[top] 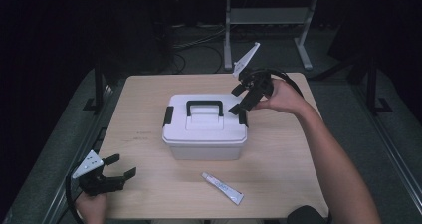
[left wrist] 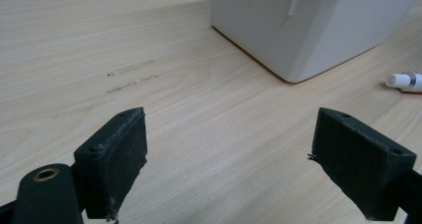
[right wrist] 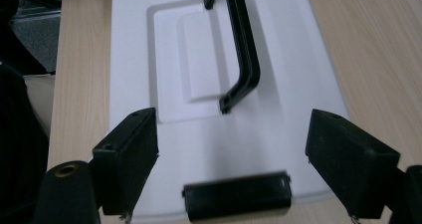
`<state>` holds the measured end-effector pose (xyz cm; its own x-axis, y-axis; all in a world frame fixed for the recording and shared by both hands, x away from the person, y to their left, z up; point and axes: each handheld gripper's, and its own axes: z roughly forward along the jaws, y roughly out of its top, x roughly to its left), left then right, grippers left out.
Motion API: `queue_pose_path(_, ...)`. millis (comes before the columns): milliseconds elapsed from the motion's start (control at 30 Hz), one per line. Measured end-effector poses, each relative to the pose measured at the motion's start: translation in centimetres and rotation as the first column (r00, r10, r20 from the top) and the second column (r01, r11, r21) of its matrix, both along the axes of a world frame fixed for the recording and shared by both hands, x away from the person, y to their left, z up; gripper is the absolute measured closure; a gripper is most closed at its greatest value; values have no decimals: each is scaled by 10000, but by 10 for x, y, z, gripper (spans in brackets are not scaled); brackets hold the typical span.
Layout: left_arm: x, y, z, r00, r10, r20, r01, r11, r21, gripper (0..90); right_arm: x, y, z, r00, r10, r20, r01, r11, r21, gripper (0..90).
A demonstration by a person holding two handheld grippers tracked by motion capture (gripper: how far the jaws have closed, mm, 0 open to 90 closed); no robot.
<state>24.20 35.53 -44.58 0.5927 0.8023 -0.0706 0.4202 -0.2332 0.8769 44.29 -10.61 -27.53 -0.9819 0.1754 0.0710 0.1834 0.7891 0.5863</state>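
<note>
A white rectangular plastic storage box (top: 205,128) with a black carrying handle (top: 204,106) and black side latches is being shown at the centre of the high view, standing on a light wooden table (top: 149,92). The right gripper (top: 241,99) is being held just right of centre in that frame, above the box's right end, with its jaws spread wide and nothing pinched between them. In the right gripper view, the box lid (right wrist: 278,59) is being seen from above through the gap between the jaws, with a black latch (right wrist: 237,194) at the bottom centre of the frame and the handle at the upper middle.

The left gripper (top: 121,167) is being held at the lower left of the high view, well apart from the box, its jaws likewise spread and gripping nothing. In the left gripper view, the box's corner is being shown at the upper right. A small white squeeze tube (top: 222,188) is being seen lying flat at the lower centre of the high view, near the box's front.
</note>
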Motion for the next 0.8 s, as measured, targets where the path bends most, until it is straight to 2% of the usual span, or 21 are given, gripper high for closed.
queue_pose_path(333,0,1,0,10000,27,32,-26,9999,-105,134,13,35,-1,9988,453,-189,-459,9984,-327,231)
queue_pose_path(567,-1,2,0,10000,72,45,-71,9999,-156,134,21,55,-5,9962,758,-437,-768,9968,-224,297)
queue_pose_path(800,-1,4,0,10000,83,50,-82,9998,-197,134,26,70,-8,9936,986,-546,-1009,9940,-420,382)
